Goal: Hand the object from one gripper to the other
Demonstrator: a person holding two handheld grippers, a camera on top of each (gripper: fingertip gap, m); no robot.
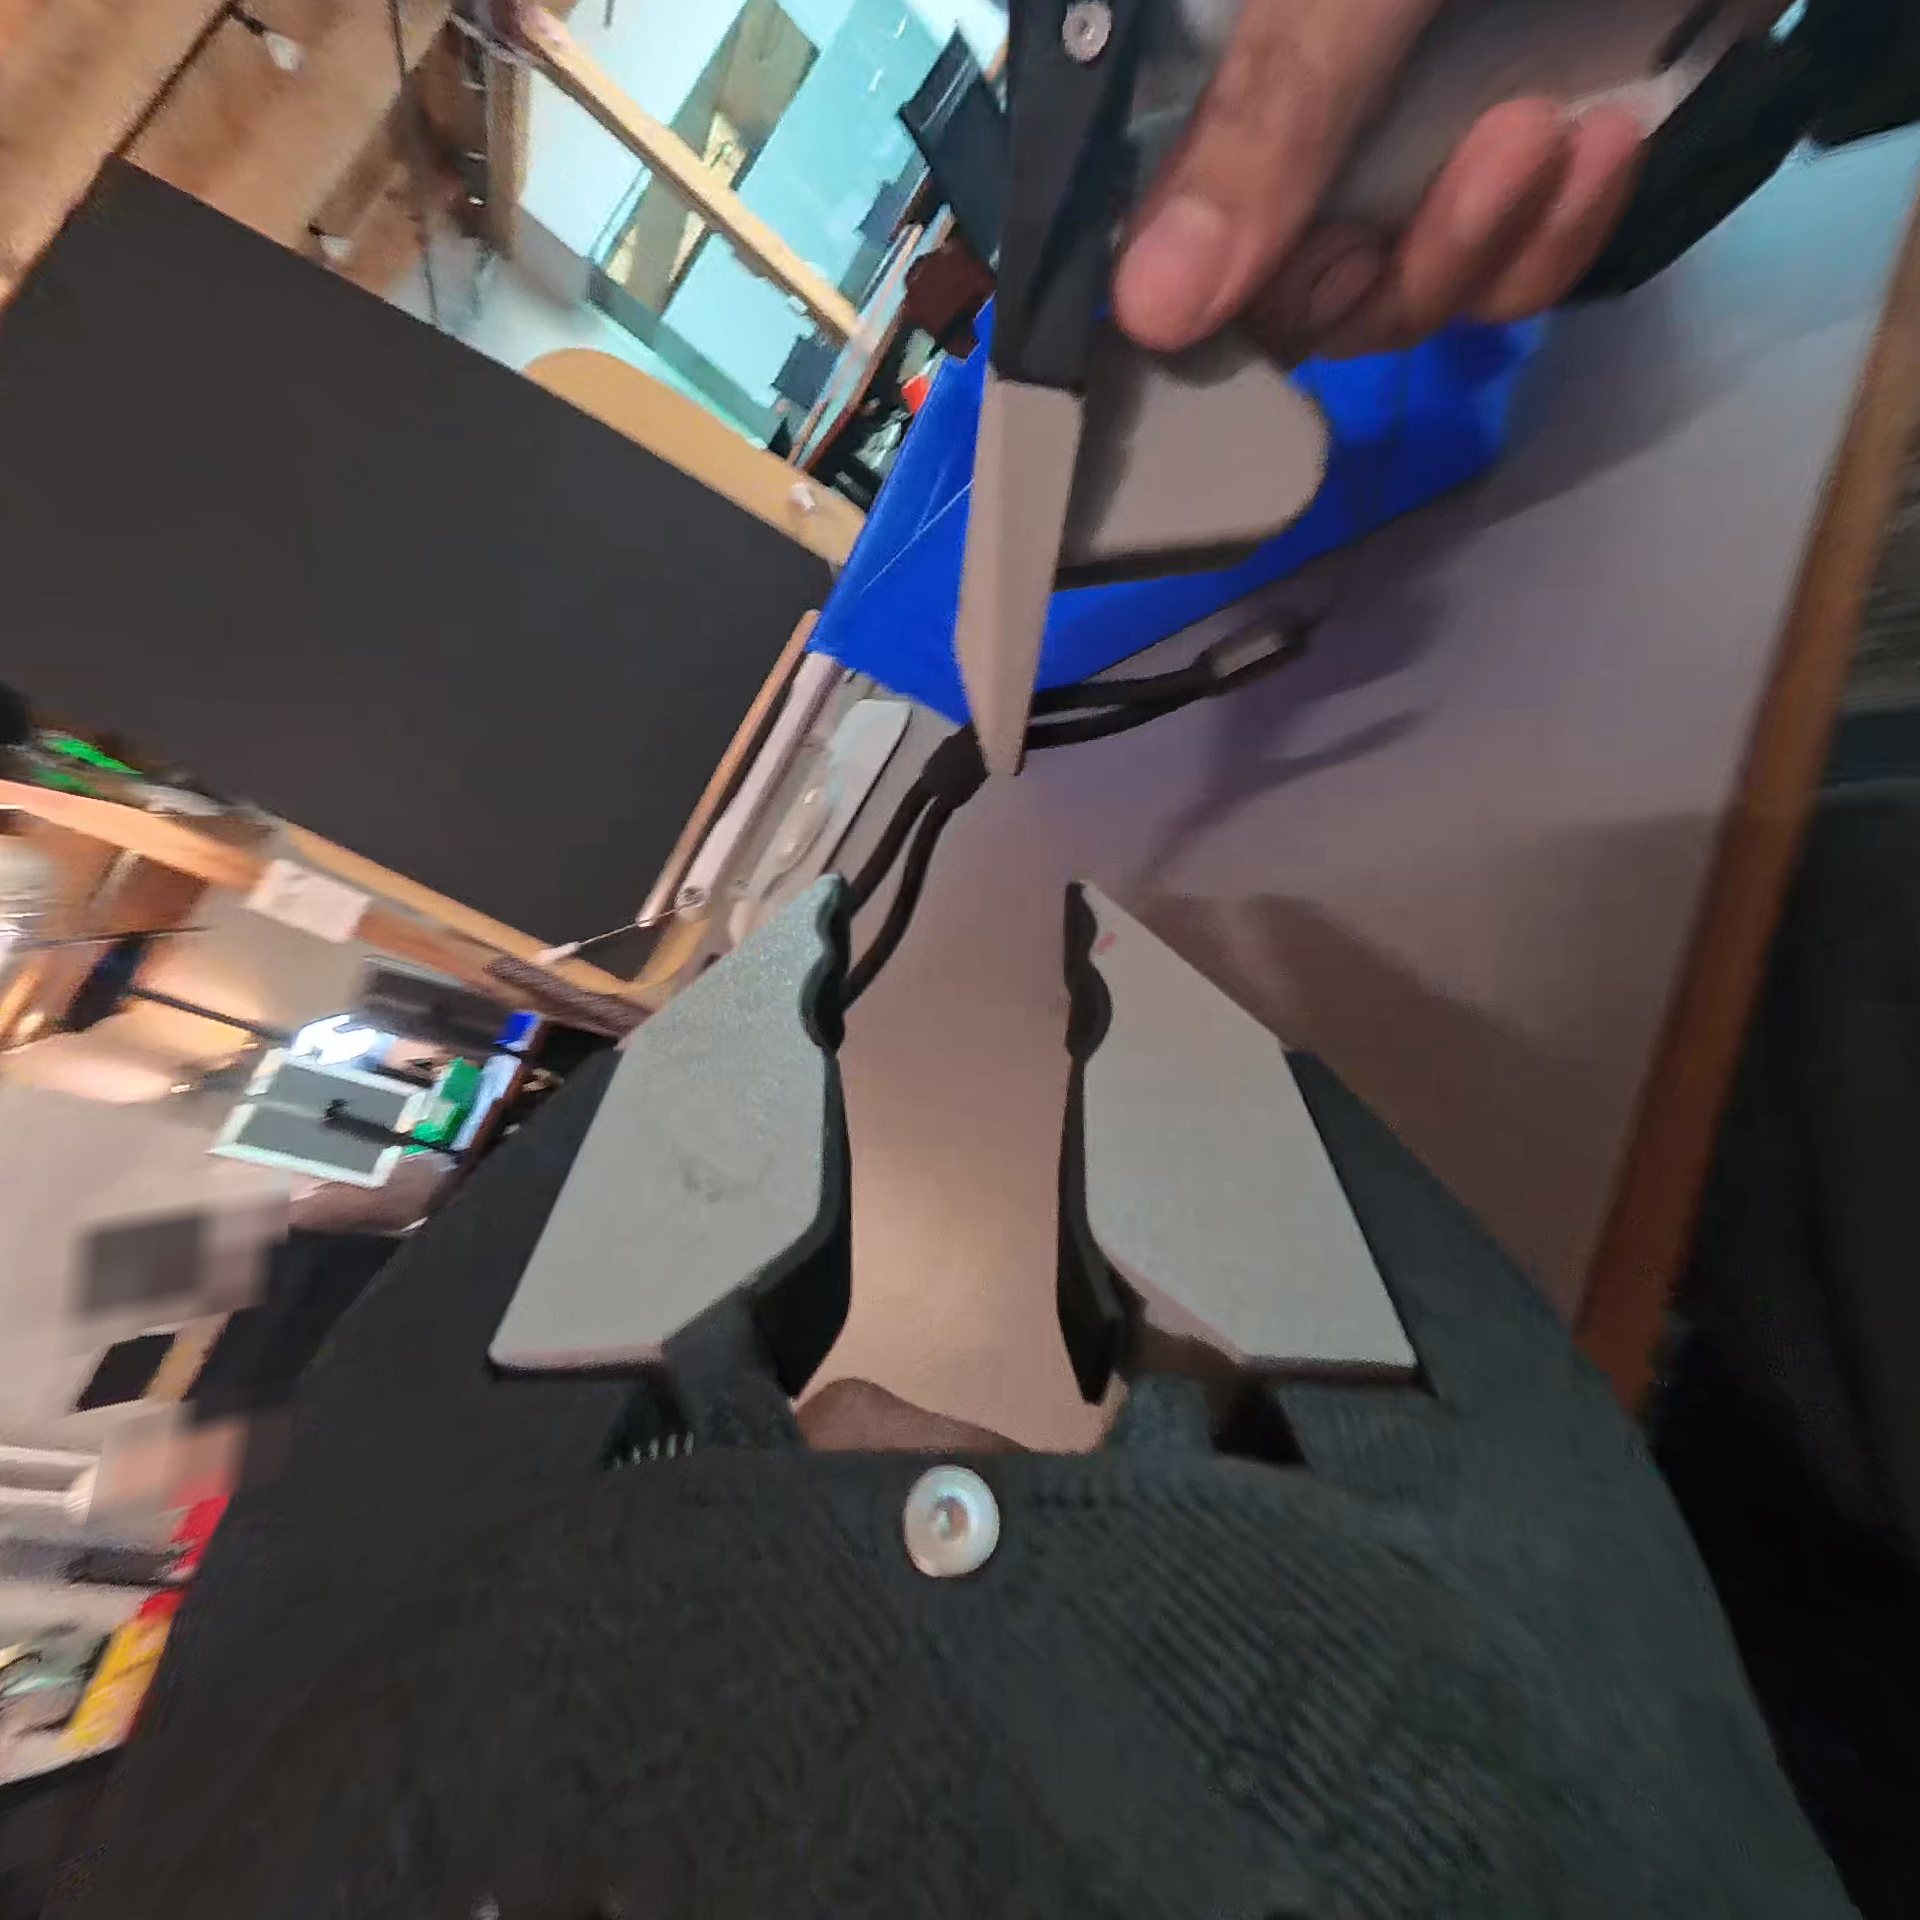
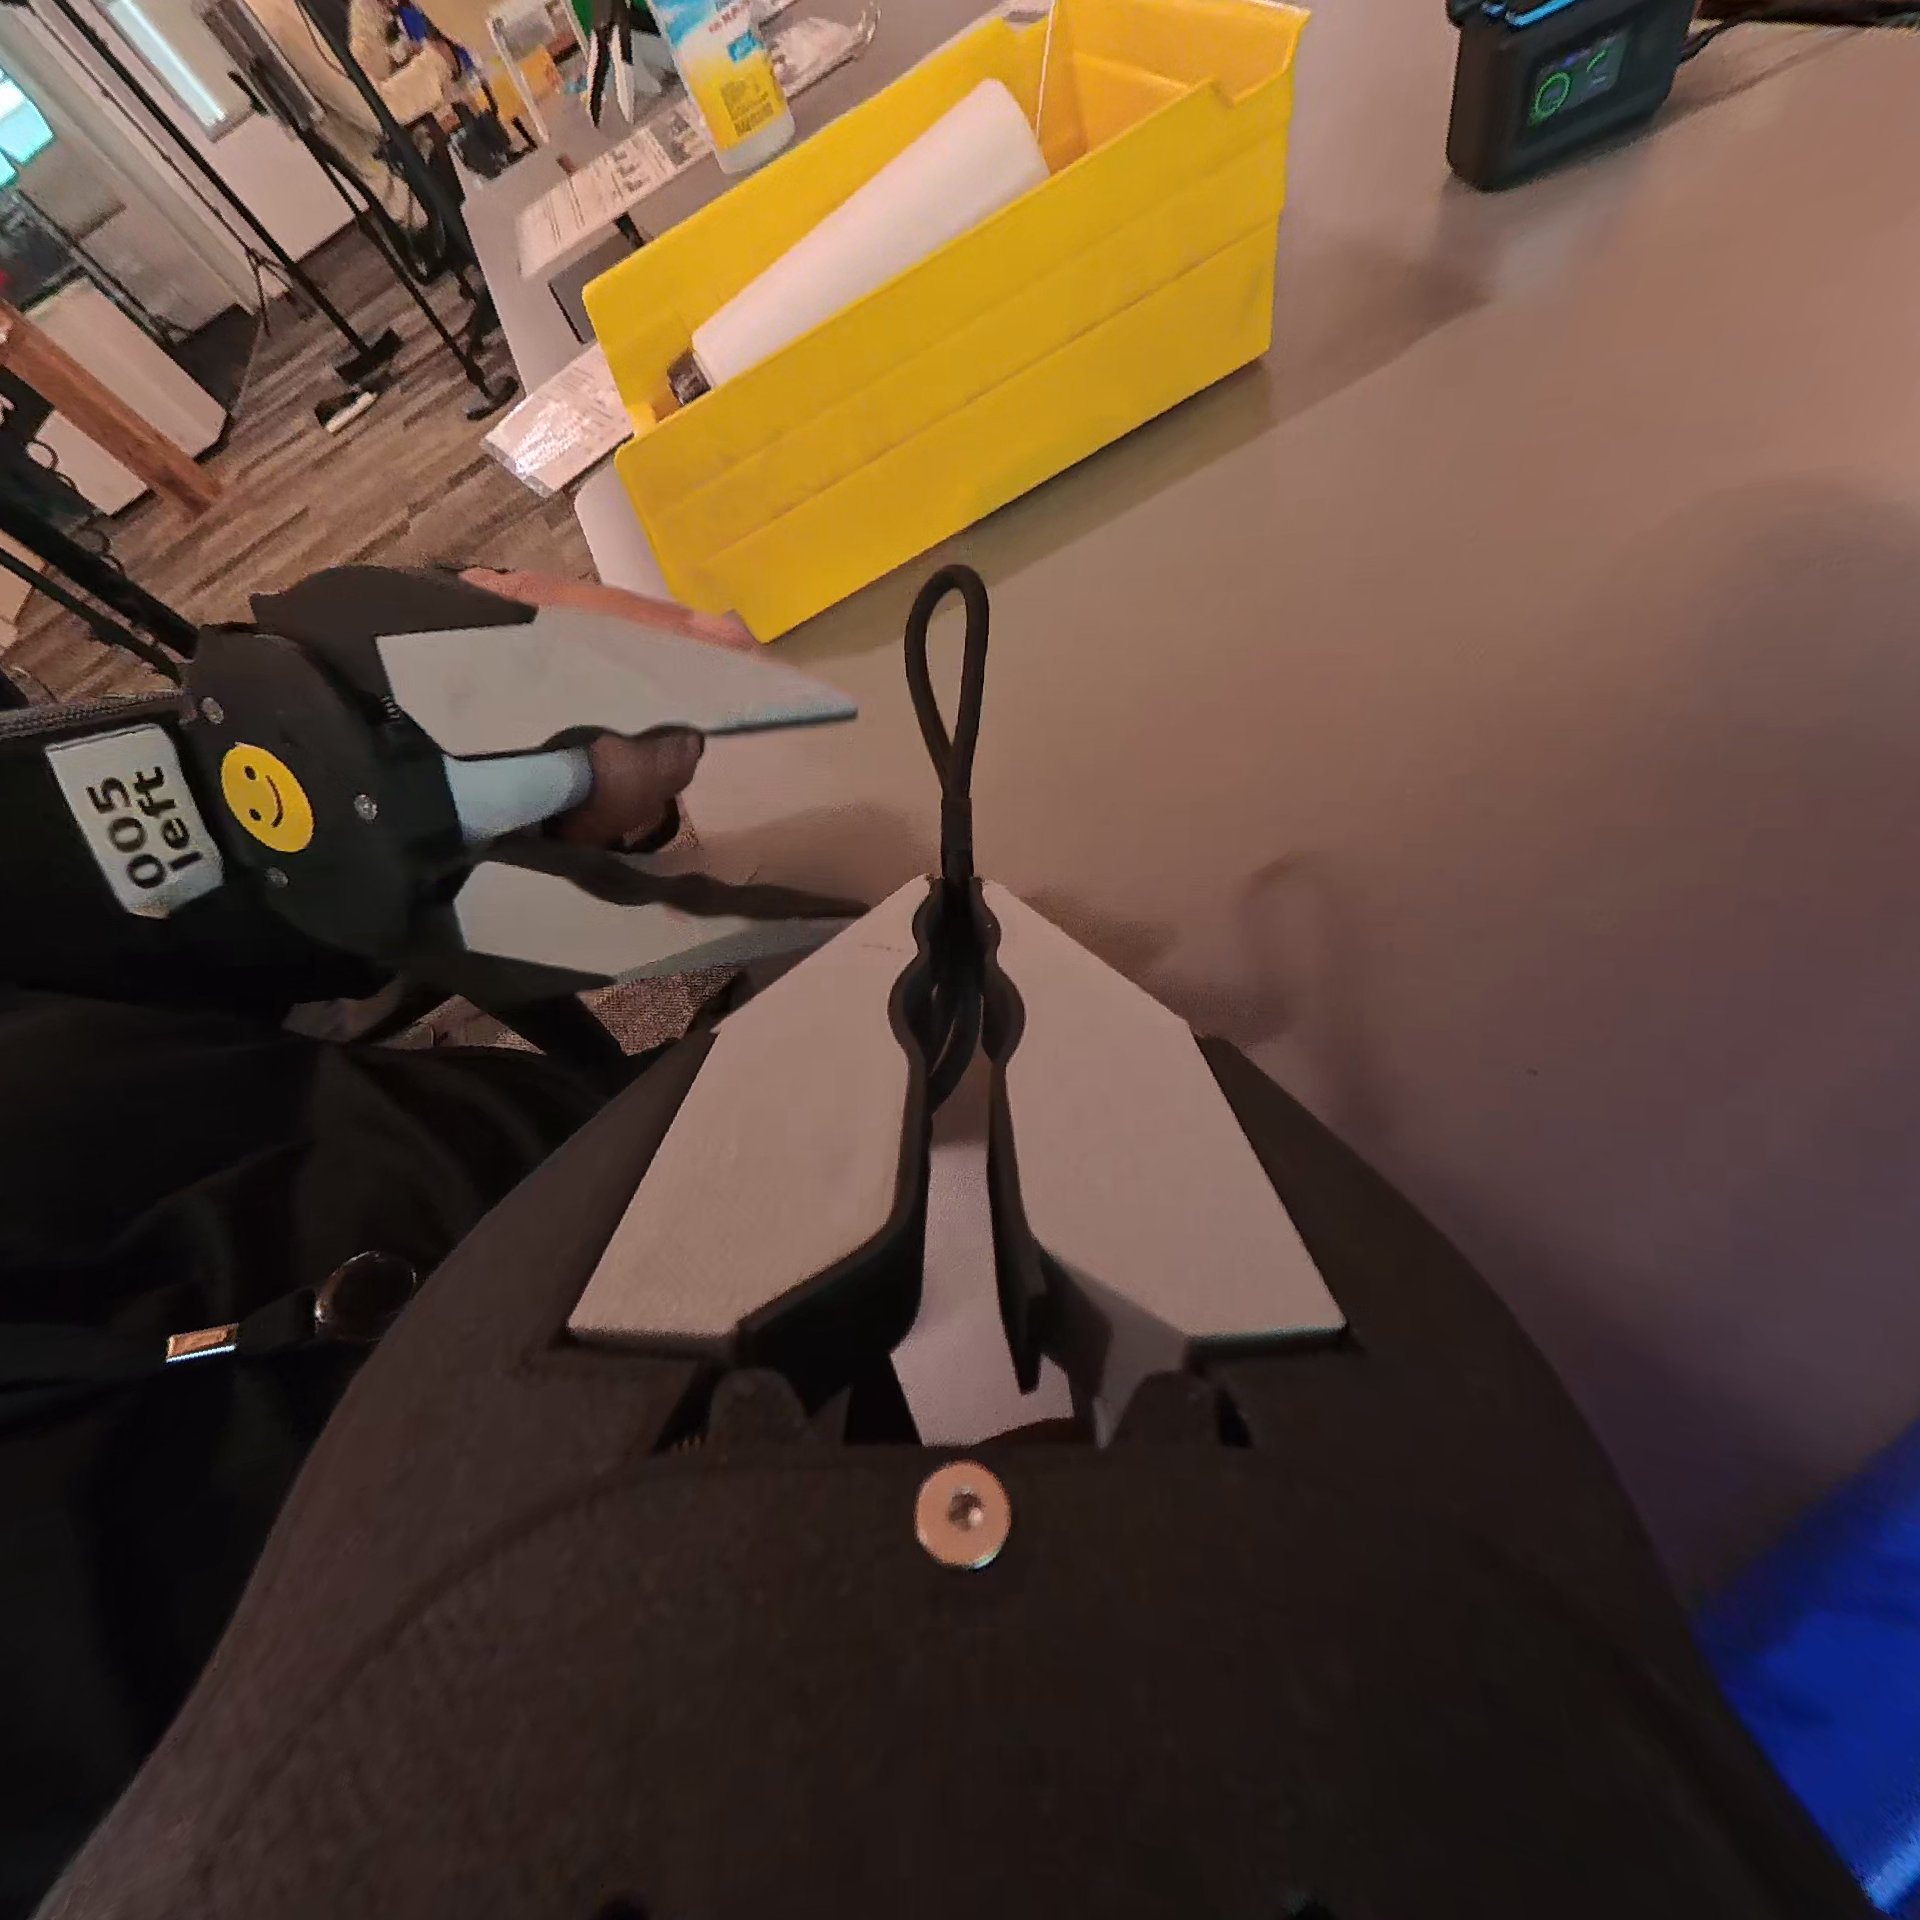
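- The right gripper (image 2: 954, 883), in the lower middle of the right wrist view, had its two grey fingers (image 2: 790, 1132) pinched onto a thin black cord (image 2: 948, 686).
- The cord was doubled into a narrow loop that stood up past the fingertips, bound by a small dark wrap just above them; its strands ran back between the pads.
- The left gripper (image 1: 951, 904) had its fingers spread with nothing between them; in the right wrist view it sat at the left edge of the frame, just beside the right one and apart from the cord.
- In the left wrist view the cord trailed dark and blurred below the right gripper's tip, near the frame's centre.
- Below lay a grey table (image 2: 1455, 623).
- A yellow bin (image 2: 987, 416) stood in the upper middle of the right wrist view, with a white roll (image 2: 873, 229) inside.
- A dark device (image 2: 1558, 94) with a lit screen sat at the upper right.
- Blue cloth (image 1: 904, 603) lay on the table behind the right gripper.
- Tripod legs and wood-pattern flooring showed at the upper left.
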